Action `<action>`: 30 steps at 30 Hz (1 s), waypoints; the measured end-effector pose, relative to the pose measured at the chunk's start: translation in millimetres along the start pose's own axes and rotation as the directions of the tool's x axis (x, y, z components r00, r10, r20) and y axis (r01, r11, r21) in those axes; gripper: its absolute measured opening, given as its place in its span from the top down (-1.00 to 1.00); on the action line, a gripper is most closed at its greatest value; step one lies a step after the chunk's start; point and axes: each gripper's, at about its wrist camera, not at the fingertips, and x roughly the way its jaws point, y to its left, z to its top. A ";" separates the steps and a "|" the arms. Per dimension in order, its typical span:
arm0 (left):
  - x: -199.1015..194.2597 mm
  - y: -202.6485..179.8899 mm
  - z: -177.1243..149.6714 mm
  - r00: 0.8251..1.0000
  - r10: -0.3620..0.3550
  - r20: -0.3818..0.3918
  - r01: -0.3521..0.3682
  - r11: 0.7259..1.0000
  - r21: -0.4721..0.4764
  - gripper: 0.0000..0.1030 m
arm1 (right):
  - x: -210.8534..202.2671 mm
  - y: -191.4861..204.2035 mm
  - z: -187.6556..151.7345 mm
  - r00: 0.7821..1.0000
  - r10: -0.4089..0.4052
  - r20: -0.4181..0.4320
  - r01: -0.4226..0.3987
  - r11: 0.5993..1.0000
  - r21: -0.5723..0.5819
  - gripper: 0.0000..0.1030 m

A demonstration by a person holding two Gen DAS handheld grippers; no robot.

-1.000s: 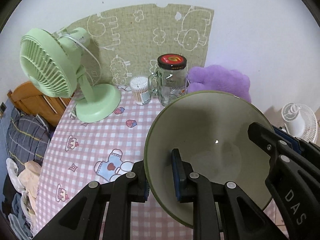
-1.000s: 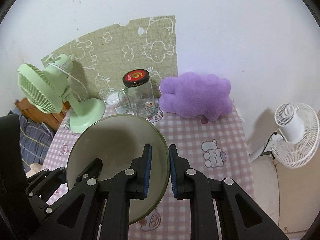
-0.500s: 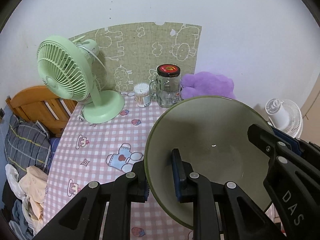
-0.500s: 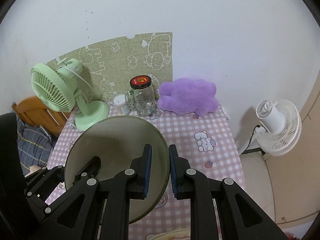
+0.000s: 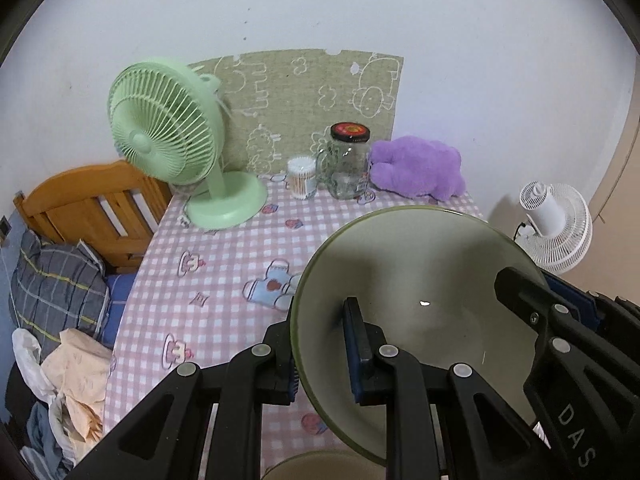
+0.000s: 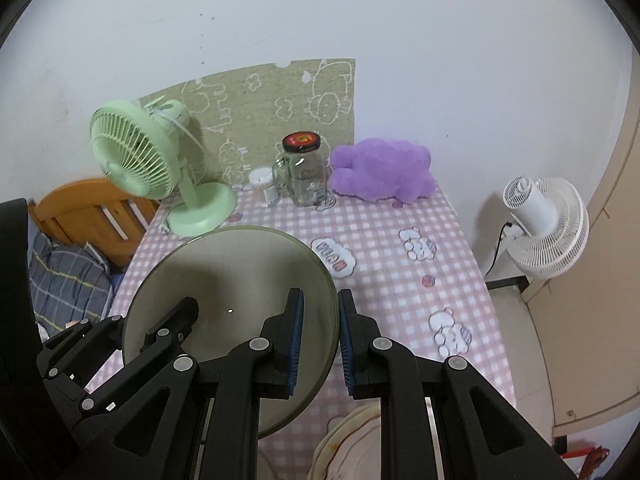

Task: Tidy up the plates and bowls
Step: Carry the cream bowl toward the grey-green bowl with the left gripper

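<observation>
A large olive-green bowl (image 5: 420,280) hangs tilted above the pink checked table (image 5: 208,264), carried by both grippers. My left gripper (image 5: 320,344) is shut on the bowl's left rim, one pad inside and one outside. On the opposite rim my right gripper (image 6: 320,320) is shut, its pads clamping the bowl (image 6: 232,280) wall. Each gripper also shows in the other's view: the right gripper (image 5: 540,312) and the left gripper (image 6: 168,328). A beige bowl rim (image 5: 328,464) and a stained plate (image 6: 352,432) peek in at the bottom edge.
At the table's back stand a green desk fan (image 5: 172,148), a cotton-swab tub (image 5: 301,178), a lidded glass jar mug (image 5: 348,164) and a purple plush toy (image 5: 420,168). A white fan (image 6: 544,224) sits on the floor at right. Wooden furniture (image 5: 88,208) and piled clothes lie left.
Both grippers have drawn back from the wall and risen slightly with the bowl still clamped. The fan, jar and plush now look smaller and farther off; more tabletop shows.
</observation>
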 end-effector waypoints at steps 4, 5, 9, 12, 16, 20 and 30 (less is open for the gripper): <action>-8.8 10.5 -14.8 1.000 0.005 -0.001 -0.005 1.000 0.012 0.69 | -7.2 13.9 -16.3 1.000 0.003 -0.018 -0.003 1.000 -0.003 0.60; -10.0 12.0 -16.9 1.000 0.006 -0.002 -0.006 1.000 0.013 0.69 | -8.8 16.8 -19.5 1.000 0.004 -0.021 -0.005 1.000 -0.003 0.60; -15.4 18.8 -30.9 1.000 0.009 -0.011 -0.009 1.000 0.023 0.69 | -12.8 26.5 -33.1 0.999 0.008 -0.032 -0.008 1.000 -0.003 0.60; -18.0 20.5 -42.7 1.000 0.009 -0.027 -0.008 0.999 0.034 0.69 | -15.7 31.0 -45.6 0.999 0.011 -0.043 -0.011 1.000 0.003 0.60; -18.5 22.6 -57.8 0.999 0.007 -0.051 -0.004 0.999 0.044 0.69 | -17.4 34.3 -60.6 0.998 0.009 -0.064 -0.008 1.000 0.012 0.60; -18.7 23.2 -74.4 0.998 0.004 -0.058 -0.001 0.999 0.048 0.69 | -17.4 35.3 -76.4 0.996 0.008 -0.087 -0.007 1.000 0.013 0.61; -9.4 22.0 -109.3 0.997 -0.003 -0.081 0.008 0.998 0.062 0.68 | -8.2 33.6 -111.9 0.992 -0.002 -0.129 0.005 1.000 0.018 0.61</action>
